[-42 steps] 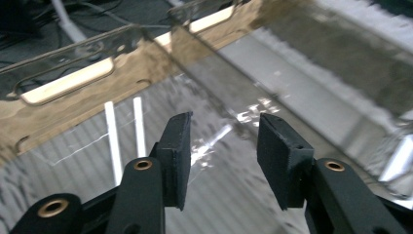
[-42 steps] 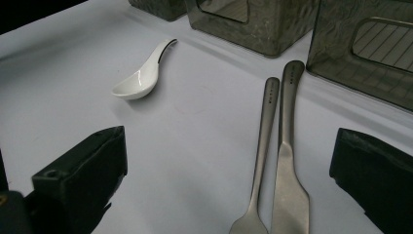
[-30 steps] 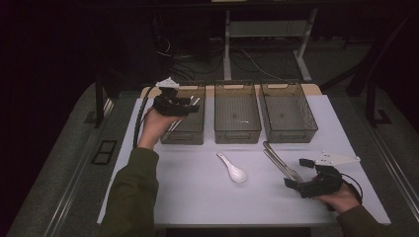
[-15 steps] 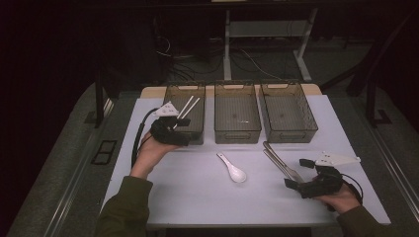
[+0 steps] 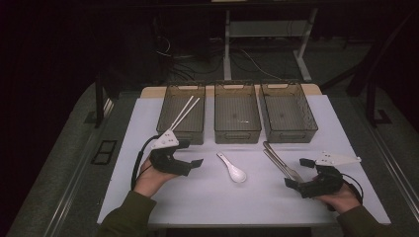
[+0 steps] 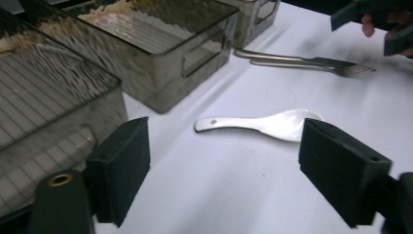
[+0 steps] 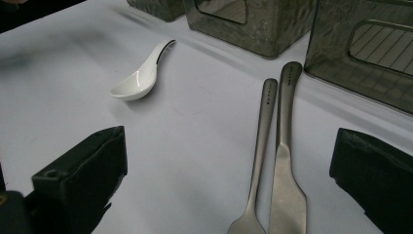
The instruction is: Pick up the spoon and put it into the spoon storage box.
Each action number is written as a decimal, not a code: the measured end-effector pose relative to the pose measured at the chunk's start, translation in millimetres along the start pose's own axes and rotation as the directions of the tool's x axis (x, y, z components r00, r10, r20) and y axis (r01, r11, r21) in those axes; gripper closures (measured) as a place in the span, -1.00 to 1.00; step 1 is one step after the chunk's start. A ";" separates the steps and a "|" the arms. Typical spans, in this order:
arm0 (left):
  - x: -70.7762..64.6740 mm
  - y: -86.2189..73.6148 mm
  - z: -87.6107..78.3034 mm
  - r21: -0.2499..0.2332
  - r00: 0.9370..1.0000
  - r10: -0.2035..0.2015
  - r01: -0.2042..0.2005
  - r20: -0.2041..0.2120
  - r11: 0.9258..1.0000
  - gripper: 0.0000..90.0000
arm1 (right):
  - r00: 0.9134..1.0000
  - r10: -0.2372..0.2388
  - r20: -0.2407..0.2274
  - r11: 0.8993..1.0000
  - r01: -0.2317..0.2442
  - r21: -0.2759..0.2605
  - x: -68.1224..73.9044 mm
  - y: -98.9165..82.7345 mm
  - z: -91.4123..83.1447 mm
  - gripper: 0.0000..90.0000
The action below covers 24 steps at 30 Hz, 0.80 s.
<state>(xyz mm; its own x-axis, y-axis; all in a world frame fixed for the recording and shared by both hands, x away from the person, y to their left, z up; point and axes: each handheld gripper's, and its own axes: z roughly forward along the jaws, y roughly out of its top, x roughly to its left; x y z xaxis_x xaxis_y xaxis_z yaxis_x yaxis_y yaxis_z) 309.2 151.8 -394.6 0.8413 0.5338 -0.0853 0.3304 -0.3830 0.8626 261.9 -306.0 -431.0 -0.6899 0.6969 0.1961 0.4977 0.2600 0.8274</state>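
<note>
Plastic bins, three of them, smoky and ribbed, stand in a row along the far edge of the white table in the high view; the left bin holds white chopsticks leaning across its front rim. A glossy white ceramic spoon lies mid-table, a steel fork and knife side by side toward the right edge. Dark floor, cables and desk legs lie beyond. A second ago the left gripper was over the left bin; now it sits lower, near the front left, jaws just having opened, nothing between them. The right gripper has kept its place near the front right corner.

In the left gripper view, the spoon lies between the spread black pads, untouched, bowl pointing away from the bins.

In the right gripper view, the jaws stand wide and empty around the fork and knife, matte brushed metal, handles toward the middle bin.
</note>
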 end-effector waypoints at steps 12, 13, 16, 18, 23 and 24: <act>-12.0 -3.1 18.4 0.028 0.998 0.039 -0.041 0.057 0.999 0.06 | 1.000 -0.002 0.001 1.000 0.002 -0.005 1.5 -0.6 -2.3 -0.99; -12.1 -1.9 20.8 0.030 0.997 0.040 -0.042 0.064 0.999 0.12 | 1.000 -0.003 0.002 1.000 0.003 -0.004 1.7 -0.7 -2.2 -0.99; -12.9 1.6 29.7 0.042 0.995 0.054 -0.058 0.081 0.997 0.31 | 1.000 -0.006 0.002 1.000 0.006 -0.003 1.3 -0.6 -1.8 -0.99; -13.7 3.9 34.7 0.053 0.994 0.064 -0.069 0.084 0.996 0.43 | 1.000 -0.007 0.003 1.000 0.007 -0.001 1.0 -0.6 -1.4 -0.99; -14.4 9.4 45.9 0.065 0.993 0.069 -0.075 0.099 0.995 0.76 | 1.000 -0.003 0.004 1.000 0.003 0.001 0.9 -0.7 -1.0 -0.99; -14.2 10.2 48.3 0.065 0.992 0.067 -0.074 0.102 0.995 0.81 | 1.000 -0.003 0.003 1.000 0.003 0.002 0.7 -0.7 -1.0 -0.99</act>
<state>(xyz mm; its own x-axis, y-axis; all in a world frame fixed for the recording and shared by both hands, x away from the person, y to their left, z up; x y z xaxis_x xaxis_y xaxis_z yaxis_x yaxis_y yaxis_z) 321.3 103.8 -408.6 0.9009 0.4269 -0.0777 0.2943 -0.4694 0.8325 260.5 -306.3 -431.0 -0.6897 0.6981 0.1922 0.4967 0.2629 0.8272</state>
